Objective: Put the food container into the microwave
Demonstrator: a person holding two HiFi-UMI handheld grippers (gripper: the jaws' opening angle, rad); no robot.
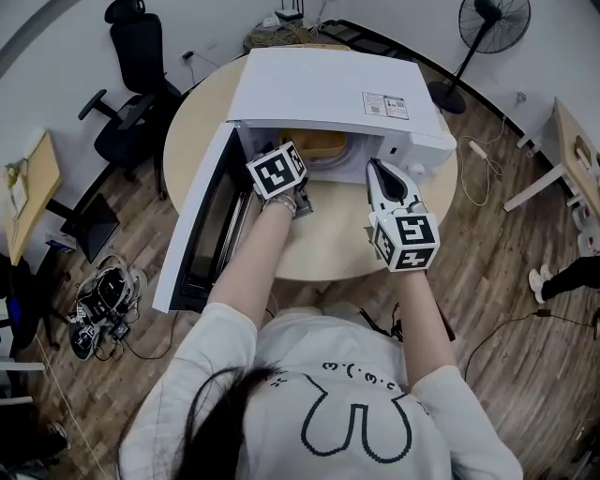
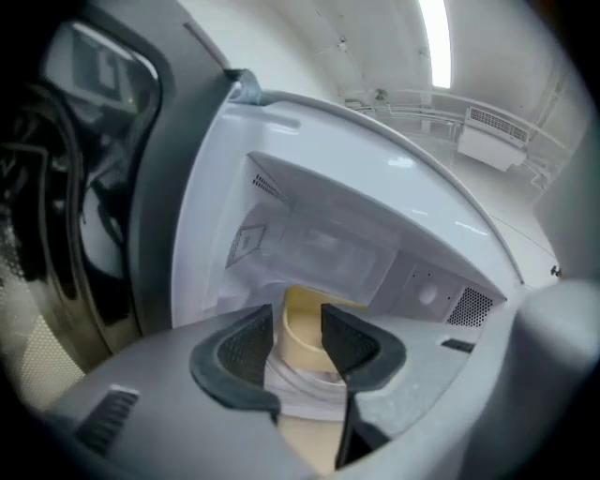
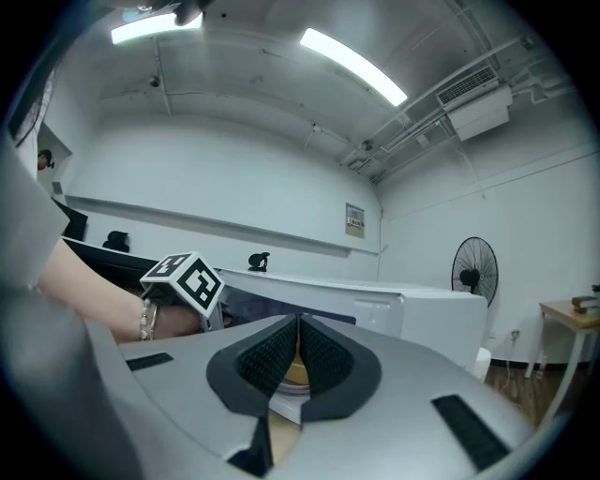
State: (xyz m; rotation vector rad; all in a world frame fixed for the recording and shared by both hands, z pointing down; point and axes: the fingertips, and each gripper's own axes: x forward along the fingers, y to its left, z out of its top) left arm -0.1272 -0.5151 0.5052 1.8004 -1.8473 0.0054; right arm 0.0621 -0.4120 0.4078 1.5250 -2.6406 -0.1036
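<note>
The white microwave (image 1: pixel 328 89) stands on a round table (image 1: pixel 370 246) with its door (image 1: pixel 199 230) swung open to the left. A yellow food container (image 1: pixel 317 145) sits inside the cavity. My left gripper (image 2: pixel 298 339) is at the opening, its marker cube (image 1: pixel 277 171) just in front of it. Its jaws are open, and the container (image 2: pixel 305 330) shows in the gap a little beyond the pads. My right gripper (image 1: pixel 374 169) hovers in front of the microwave's right half. Its pads (image 3: pixel 281 354) meet at the tips with nothing between them.
A black office chair (image 1: pixel 136 84) stands behind the table on the left and a floor fan (image 1: pixel 492 23) at the back right. Cables and shoes (image 1: pixel 98 309) lie on the wooden floor at left. Wooden desks stand at the left edge (image 1: pixel 28 192) and the right edge (image 1: pixel 574 141).
</note>
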